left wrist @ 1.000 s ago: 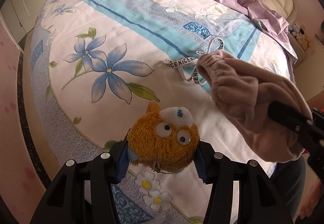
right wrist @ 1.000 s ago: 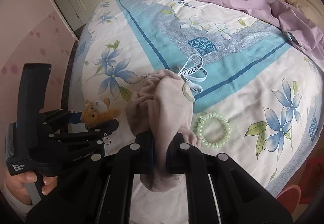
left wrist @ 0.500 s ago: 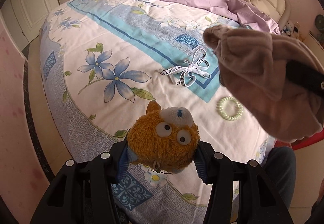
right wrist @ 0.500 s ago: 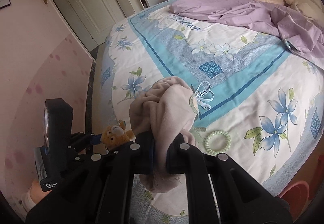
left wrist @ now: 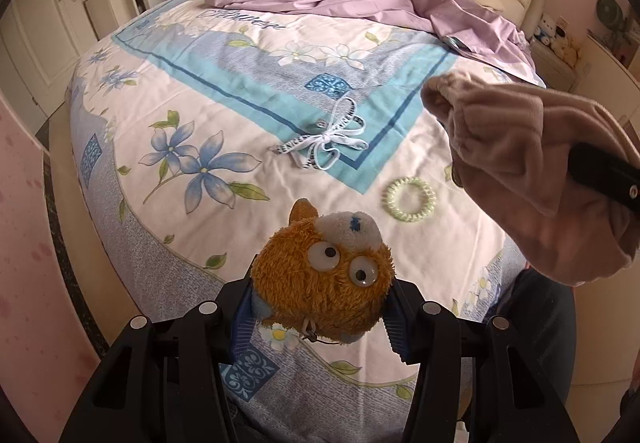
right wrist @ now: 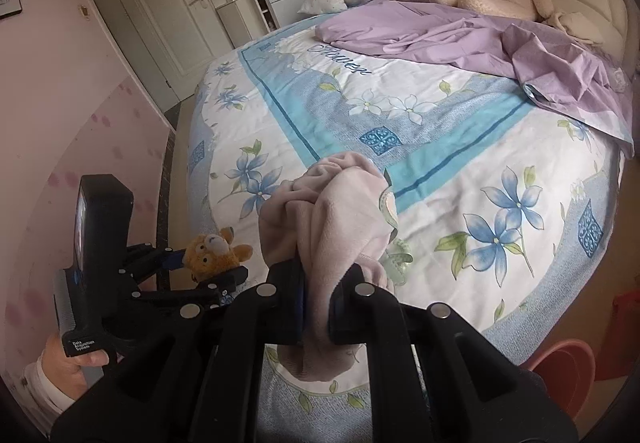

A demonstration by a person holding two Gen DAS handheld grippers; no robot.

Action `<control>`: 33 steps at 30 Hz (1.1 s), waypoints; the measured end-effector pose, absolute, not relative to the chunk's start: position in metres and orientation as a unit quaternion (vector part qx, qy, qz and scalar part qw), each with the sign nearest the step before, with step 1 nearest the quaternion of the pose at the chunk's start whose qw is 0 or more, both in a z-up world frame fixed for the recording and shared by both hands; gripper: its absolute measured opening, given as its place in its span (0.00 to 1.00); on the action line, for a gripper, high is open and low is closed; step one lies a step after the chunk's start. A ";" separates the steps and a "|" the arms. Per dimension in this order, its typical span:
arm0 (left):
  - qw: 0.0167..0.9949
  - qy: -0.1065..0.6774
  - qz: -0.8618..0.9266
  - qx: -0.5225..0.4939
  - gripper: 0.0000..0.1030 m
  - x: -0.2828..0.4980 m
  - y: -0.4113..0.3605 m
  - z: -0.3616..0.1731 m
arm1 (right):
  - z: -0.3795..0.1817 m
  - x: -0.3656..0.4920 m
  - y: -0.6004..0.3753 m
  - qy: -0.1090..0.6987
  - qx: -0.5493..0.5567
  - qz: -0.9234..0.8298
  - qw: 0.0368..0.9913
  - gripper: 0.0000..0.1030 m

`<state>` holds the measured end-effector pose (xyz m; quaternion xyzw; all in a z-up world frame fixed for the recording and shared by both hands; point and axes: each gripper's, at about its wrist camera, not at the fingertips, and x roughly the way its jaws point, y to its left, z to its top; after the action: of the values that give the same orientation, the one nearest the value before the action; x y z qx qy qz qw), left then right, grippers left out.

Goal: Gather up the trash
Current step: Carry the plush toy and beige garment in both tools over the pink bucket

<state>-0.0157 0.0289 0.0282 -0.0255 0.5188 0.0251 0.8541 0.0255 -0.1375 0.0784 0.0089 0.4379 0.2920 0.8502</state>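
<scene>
floral bed, "nice" ribbon – left claw gripping plush toy, right claw clamping pink cloth

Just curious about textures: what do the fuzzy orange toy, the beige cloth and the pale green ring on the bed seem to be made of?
Fuzzy orange toy: shaggy plush, apparently synthetic fur, with glossy, hard-looking eyes. Beige cloth: soft matte fleece or velour, going by its short nap and limp folds. Pale green ring: a coiled band, probably springy plastic, slightly translucent; it looks like a hair tie.

Both wrist views look down, close, sharing floral bed.
</scene>
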 end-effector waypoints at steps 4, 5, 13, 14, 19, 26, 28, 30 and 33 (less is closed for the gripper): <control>0.852 0.524 0.013 -0.014 0.52 -0.018 0.009 0.025 | 0.066 0.018 -0.160 0.451 0.006 0.272 0.850 0.07; 0.851 0.526 0.009 -0.011 0.52 -0.018 0.004 0.024 | 0.063 0.016 -0.166 0.454 0.007 0.268 0.850 0.07; 0.845 0.534 -0.018 0.016 0.52 -0.017 -0.035 0.018 | 0.045 0.006 -0.201 0.470 0.021 0.243 0.848 0.07; 0.844 0.535 -0.020 0.020 0.52 -0.016 -0.041 0.017 | 0.044 0.005 -0.205 0.470 0.023 0.239 0.849 0.07; 0.843 0.535 -0.036 0.035 0.52 -0.013 -0.065 0.016 | 0.039 0.001 -0.226 0.471 0.035 0.224 0.852 0.07; 0.841 0.534 -0.065 0.060 0.52 -0.004 -0.104 0.017 | 0.034 -0.003 -0.260 0.472 0.049 0.195 0.859 0.07; 0.840 0.534 -0.074 0.067 0.52 -0.002 -0.114 0.017 | 0.033 -0.004 -0.270 0.471 0.055 0.187 0.860 0.07; 0.839 0.533 -0.083 0.075 0.52 0.000 -0.126 0.017 | 0.032 -0.004 -0.282 0.470 0.060 0.177 0.862 0.07; 0.836 0.533 -0.097 0.084 0.52 0.004 -0.144 0.018 | 0.030 -0.005 -0.298 0.470 0.068 0.164 0.865 0.07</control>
<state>0.0041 -0.1436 0.0180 0.0838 0.5330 -0.0975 0.8363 -0.0052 -0.2977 0.0303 0.0683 0.4699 0.1636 0.8647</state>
